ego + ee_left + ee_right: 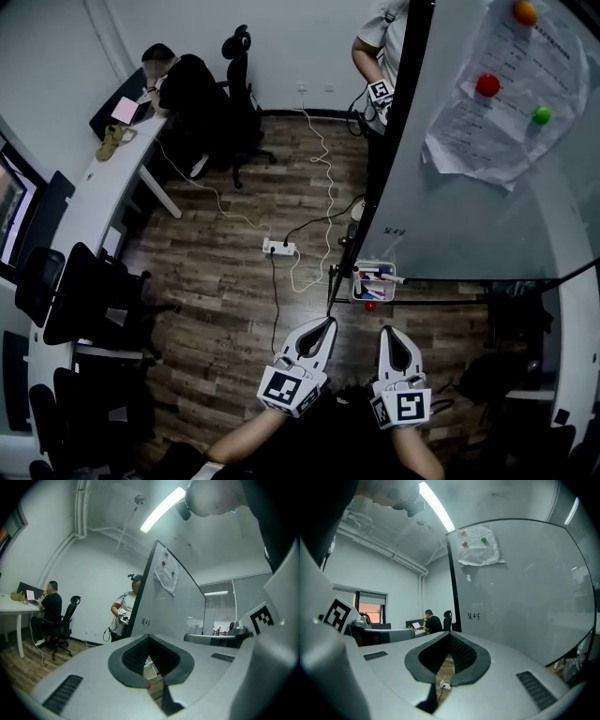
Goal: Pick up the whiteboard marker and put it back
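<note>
Nearest, the left gripper [323, 330] and the right gripper [388, 337] are side by side just before the whiteboard [469, 187], both with fingers closed on nothing. Farther, the whiteboard marker [382, 275] lies in the small tray [356, 285] at the whiteboard's lower edge.

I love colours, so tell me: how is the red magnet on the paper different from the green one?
The red magnet looks a bit bigger than the green magnet. In the head view, the red magnet sits to the left of the green magnet and a little higher. Both are round, and both pin the paper to the whiteboard.
</note>
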`<state>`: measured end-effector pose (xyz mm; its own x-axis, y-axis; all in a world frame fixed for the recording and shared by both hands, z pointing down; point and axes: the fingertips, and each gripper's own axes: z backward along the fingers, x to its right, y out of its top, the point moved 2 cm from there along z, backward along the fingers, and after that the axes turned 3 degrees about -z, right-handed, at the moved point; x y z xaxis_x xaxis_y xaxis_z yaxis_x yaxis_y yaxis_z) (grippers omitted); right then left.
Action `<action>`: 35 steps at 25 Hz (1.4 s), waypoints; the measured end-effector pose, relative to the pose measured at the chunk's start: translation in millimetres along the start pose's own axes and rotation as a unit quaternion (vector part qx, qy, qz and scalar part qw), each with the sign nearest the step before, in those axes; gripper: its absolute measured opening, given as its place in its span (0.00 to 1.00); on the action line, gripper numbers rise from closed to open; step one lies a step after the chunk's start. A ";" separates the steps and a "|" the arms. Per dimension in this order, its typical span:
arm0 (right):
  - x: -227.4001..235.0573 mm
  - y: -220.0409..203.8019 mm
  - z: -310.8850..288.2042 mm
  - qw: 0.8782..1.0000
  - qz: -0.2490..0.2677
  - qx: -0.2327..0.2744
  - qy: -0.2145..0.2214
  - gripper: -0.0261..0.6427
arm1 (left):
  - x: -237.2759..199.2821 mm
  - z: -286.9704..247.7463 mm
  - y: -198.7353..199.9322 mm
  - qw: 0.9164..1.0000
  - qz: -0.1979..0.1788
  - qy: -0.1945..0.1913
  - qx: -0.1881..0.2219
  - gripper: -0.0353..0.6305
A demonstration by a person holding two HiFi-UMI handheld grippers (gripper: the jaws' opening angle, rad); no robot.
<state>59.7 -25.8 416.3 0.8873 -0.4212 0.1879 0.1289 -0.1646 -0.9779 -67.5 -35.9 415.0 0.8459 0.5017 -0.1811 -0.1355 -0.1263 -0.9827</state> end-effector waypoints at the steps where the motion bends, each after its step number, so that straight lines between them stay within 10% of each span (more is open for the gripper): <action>1: 2.2 -0.6 -0.6 1.000 0.000 -0.001 -0.001 0.06 | 1.3 -2.0 -0.5 1.000 0.002 -0.002 0.000 0.06; 35: 65.9 -33.6 -46.7 0.998 -0.027 -0.054 0.030 0.06 | -23.0 -92.1 -84.7 0.994 0.060 0.044 -0.083 0.06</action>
<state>93.1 -89.6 465.8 0.8521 -0.4609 0.2479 0.1243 -0.2818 -0.9514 -28.0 -115.5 506.0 0.8721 0.3982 -0.2846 -0.1567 -0.3237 -0.9331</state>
